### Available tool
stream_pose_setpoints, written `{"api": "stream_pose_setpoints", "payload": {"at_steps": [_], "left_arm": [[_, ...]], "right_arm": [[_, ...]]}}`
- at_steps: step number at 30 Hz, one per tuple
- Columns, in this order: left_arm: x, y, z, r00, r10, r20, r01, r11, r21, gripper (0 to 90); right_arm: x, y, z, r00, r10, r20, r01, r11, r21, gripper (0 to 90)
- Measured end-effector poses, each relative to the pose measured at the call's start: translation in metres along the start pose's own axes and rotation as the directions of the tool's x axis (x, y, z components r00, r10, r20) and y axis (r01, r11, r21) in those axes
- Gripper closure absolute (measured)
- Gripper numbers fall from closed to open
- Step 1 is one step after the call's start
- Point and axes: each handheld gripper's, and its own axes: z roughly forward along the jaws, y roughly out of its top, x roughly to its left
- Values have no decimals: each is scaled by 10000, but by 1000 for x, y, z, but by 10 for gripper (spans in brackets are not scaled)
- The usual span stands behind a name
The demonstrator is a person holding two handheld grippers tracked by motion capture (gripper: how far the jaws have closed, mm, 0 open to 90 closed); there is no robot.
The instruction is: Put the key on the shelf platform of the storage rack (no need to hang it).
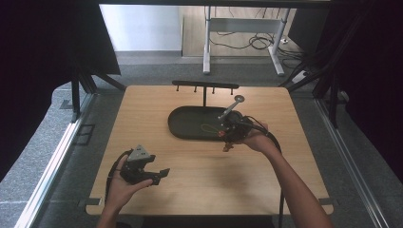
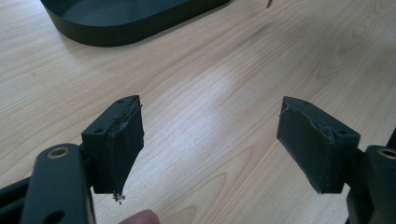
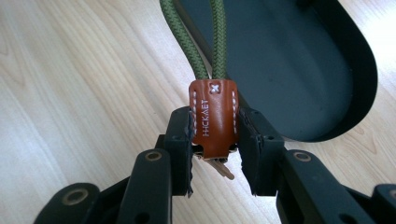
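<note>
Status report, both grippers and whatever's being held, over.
Left gripper open, jaws over bare wood. Right gripper shut on brown leather tab with green cord loop, at the black oval tray rim. Nothing in the way.

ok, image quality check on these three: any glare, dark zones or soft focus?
High view: dark at both sides, bright floor at the top, the wooden table evenly lit. Left gripper view: pale sheen on the wood between the open jaws of the left gripper, pads sharp. Right gripper view: brown leather tab with its stamped lettering crisp, black tray without glare.
</note>
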Motion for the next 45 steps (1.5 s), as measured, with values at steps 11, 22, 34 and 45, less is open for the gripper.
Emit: {"api": "stream_pose_setpoints", "payload": {"at_steps": [11,22,34,45], "left_arm": [[0,0,0,10000,-36,-14,36,10000,0,231],[1,0,0,10000,-21,-16,21,10000,2,231],[1,0,-1,10000,-18,-3,18,10000,-13,231],[3,-1,-2,10000,-52,-16,52,10000,-34,231]], "right_arm": [[-14,2,2,9993,366,67,-366,9992,-133,666],[-22,13,2,9995,298,91,-296,9992,-256,666],[-34,19,4,9984,565,98,-562,9978,-345,666],[-42,31,7,9980,628,74,-625,9975,-339,666]]}}
